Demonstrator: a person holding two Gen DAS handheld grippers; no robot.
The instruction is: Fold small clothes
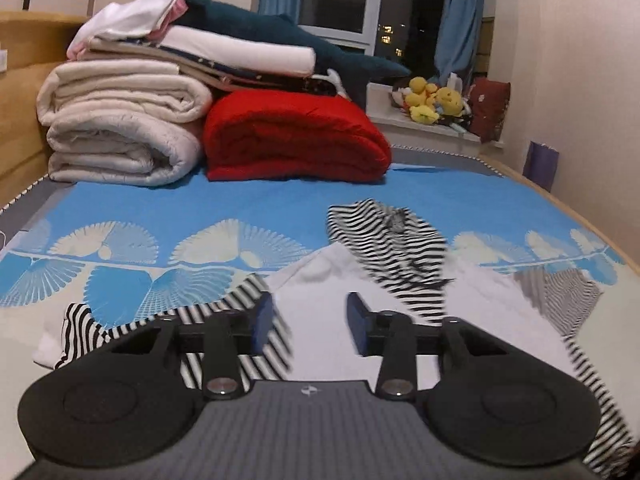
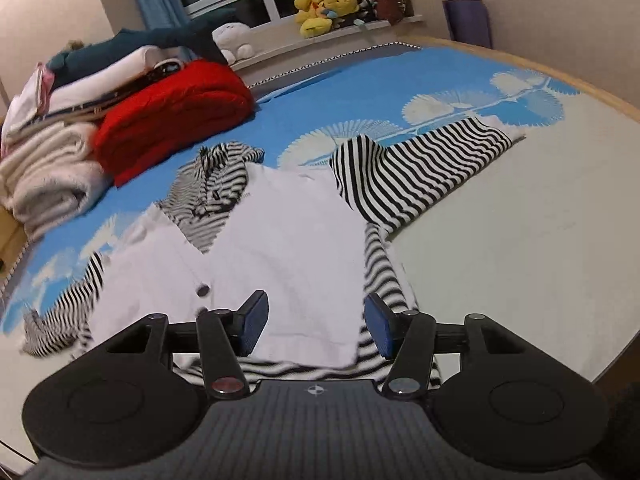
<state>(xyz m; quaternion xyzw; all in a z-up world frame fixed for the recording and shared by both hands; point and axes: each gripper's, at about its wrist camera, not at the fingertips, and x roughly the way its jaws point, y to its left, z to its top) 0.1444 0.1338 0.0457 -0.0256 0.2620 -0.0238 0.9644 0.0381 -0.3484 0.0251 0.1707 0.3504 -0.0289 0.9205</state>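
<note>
Small garment (image 2: 280, 232) lies spread on the bed sheet (image 2: 360, 80), blue with white fan prints: white front panel with dark buttons (image 2: 203, 290) down a placket, black-and-white striped sleeves and collar. In the right wrist view one striped sleeve (image 2: 420, 168) stretches away to the right onto the pale part of the sheet, the other sleeve (image 2: 60, 312) trails off at left, blurred; striped collar area bunched at the far end of the white panel. Right gripper (image 2: 316, 326) hovers over the near hem of the garment, jaws spread apart, blue pads (image 2: 256, 322) clear of the fabric, nothing between them. Left gripper (image 1: 312, 326) also over the white panel, jaws parted with a visible gap, nothing pinched; cloth behind it is motion-blurred. In the left wrist view a striped part (image 1: 392, 248) sits raised and rumpled beyond the pads, another striped sleeve piece (image 1: 120, 328) at near left. At the far end of the bed: a folded red blanket (image 1: 296, 140), beside it a stack of folded cream quilts (image 1: 120, 132) with more folded linens and a dark teal plush shark (image 1: 280, 36) on top. Yellow plush toys (image 1: 432, 100) on the window sill, blue curtains (image 1: 460, 12) at a dark window.
</note>
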